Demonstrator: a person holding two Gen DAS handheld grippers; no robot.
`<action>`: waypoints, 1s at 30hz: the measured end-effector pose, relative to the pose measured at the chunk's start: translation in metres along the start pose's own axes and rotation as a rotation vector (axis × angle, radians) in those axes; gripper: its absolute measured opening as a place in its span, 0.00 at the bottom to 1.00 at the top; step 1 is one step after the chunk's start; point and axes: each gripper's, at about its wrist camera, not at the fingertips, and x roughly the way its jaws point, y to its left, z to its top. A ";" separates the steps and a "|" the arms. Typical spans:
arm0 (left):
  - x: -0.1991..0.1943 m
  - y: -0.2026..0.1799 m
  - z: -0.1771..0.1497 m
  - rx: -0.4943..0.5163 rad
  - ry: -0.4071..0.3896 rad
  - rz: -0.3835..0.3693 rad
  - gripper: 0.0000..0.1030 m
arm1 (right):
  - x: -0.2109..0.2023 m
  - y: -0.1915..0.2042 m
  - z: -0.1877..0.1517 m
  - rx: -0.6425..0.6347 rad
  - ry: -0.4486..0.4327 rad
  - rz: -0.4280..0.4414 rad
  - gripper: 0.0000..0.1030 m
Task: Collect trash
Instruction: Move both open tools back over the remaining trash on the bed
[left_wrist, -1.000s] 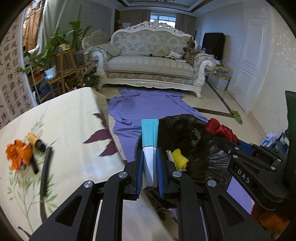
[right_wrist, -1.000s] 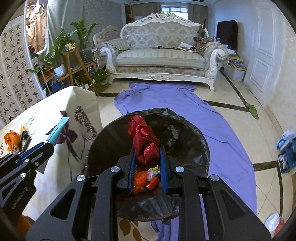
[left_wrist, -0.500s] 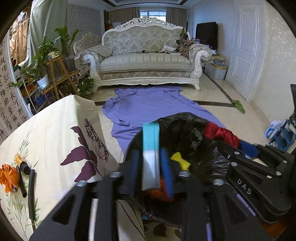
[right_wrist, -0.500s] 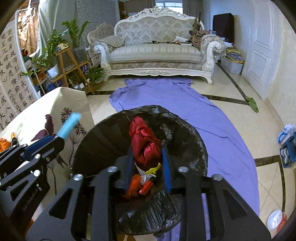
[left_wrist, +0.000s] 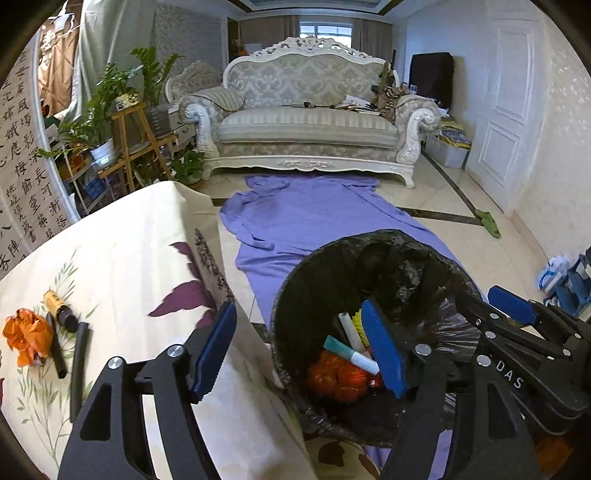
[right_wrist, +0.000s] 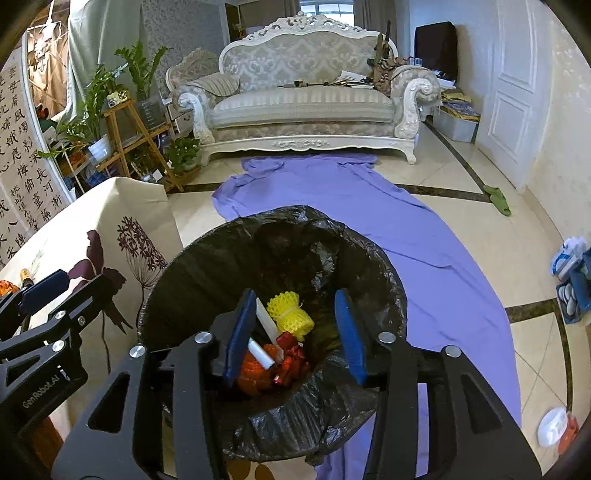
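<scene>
A bin lined with a black bag (left_wrist: 314, 277) stands on the floor beside the table. My left gripper (left_wrist: 299, 350) hangs over its left rim, jaws opening, nothing between them. A teal and white stick (left_wrist: 351, 354) lies in the bin on an orange net (left_wrist: 332, 376). My right gripper (right_wrist: 295, 328) hovers over the bin (right_wrist: 207, 266), jaws opening and empty. Below it lie a red wad (right_wrist: 291, 350) and a yellow foam net (right_wrist: 290, 314). On the table lie an orange wrapper (left_wrist: 27, 336), a yellow-black tube (left_wrist: 59, 310) and a black tube (left_wrist: 79, 362).
The table with a flowered cloth (left_wrist: 129, 251) fills the left. A purple cloth (left_wrist: 314, 218) is spread on the tiled floor toward a white sofa (left_wrist: 306, 122). A wooden plant stand (left_wrist: 129, 147) is at the back left, shoes (right_wrist: 569, 266) at the right.
Both grippers opened. The teal and white stick left the left gripper and dropped into the bin. The red wad left the right gripper and dropped among the trash.
</scene>
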 end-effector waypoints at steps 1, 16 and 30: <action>-0.002 0.002 -0.001 -0.005 -0.002 0.003 0.68 | -0.002 0.001 0.000 -0.002 -0.001 0.004 0.44; -0.057 0.085 -0.043 -0.181 0.007 0.137 0.69 | -0.019 0.086 -0.012 -0.120 0.018 0.141 0.50; -0.101 0.192 -0.097 -0.360 0.027 0.346 0.71 | -0.035 0.216 -0.025 -0.309 0.042 0.327 0.51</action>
